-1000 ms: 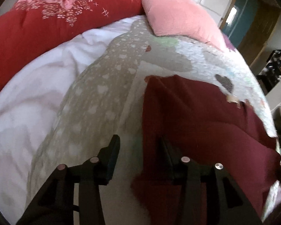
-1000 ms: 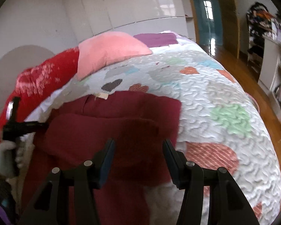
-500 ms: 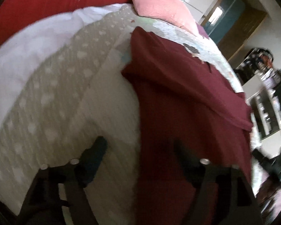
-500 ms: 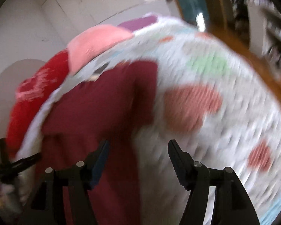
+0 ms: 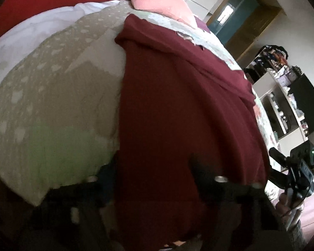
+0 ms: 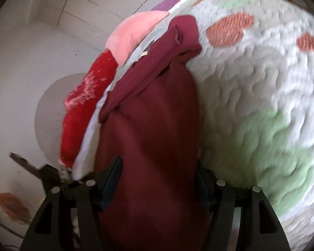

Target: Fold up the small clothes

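Now both views sit lower and nearer than a second ago: the garment (image 5: pixel 178 108) fills far more of each frame, and the bed's far end has slid upward. The left gripper (image 5: pixel 155 167) then stood above the cloth's left edge with pale quilt between its fingers; now dark red cloth spans the whole gap. The right gripper (image 6: pixel 159 173) has swung from facing the folded flap to looking along the garment's length, with cloth running between its fingers toward the camera.

Left tongs: fingers wide apart, blurred and dim, cloth between them, no closure on it visible. Right tongs: likewise spread wide, straddling the cloth, gripping nothing.

Garment: dark red knit, lying on the quilt (image 6: pixel 261 96), which is white with orange and green patches. In the left view a folded layer runs diagonally across its upper part, with a small pale tag (image 5: pixel 185 36) at the top edge. In the right view the far end is bunched into a rolled, creased band (image 6: pixel 178 41). A pink pillow (image 6: pixel 136 33) and a red duvet (image 6: pixel 88 104) lie beyond it. The right gripper shows at the left view's right edge.
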A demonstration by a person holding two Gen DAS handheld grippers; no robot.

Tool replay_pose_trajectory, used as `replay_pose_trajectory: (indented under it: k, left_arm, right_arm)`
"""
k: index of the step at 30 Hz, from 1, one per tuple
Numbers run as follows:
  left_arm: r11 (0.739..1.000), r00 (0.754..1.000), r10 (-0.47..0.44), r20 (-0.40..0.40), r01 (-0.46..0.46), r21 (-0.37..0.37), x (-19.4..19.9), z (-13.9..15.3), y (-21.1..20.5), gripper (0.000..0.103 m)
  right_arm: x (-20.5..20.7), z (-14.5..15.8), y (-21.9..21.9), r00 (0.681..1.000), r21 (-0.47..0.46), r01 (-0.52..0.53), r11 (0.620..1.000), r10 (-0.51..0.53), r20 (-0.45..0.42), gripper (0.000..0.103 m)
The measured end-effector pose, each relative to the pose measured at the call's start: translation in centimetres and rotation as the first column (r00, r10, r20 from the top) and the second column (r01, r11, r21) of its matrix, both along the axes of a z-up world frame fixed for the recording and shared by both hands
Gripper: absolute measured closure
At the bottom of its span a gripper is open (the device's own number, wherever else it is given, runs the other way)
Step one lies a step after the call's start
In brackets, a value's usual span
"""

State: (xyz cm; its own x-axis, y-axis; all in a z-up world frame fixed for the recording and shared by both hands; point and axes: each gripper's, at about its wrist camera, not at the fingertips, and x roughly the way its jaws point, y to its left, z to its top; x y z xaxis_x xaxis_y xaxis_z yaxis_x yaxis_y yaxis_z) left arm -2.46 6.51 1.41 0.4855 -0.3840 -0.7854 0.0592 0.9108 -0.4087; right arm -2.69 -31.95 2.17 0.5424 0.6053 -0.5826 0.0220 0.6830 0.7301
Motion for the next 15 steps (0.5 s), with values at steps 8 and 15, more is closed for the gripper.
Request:
replay_pose_trajectory:
  k: [8, 15]
  left_arm:
    - [0.982, 0.997, 0.031, -0.077, -0.045, -0.181, -1.6, -0.8, 2.0, 0.059]
    - [0.987, 0.997, 0.010, -0.076, -0.022, -0.158, -2.5, -1.3, 0.2, 0.043]
  right_arm:
    - [-2.9, -2.9, 1.0, 0.995, 0.224, -0.039, 0.974, 0.058, -0.076, 0.055]
    - [-4.5, -4.7, 3.3, 0.984, 0.230, -0.088, 0.969, 0.120, -0.132, 0.055]
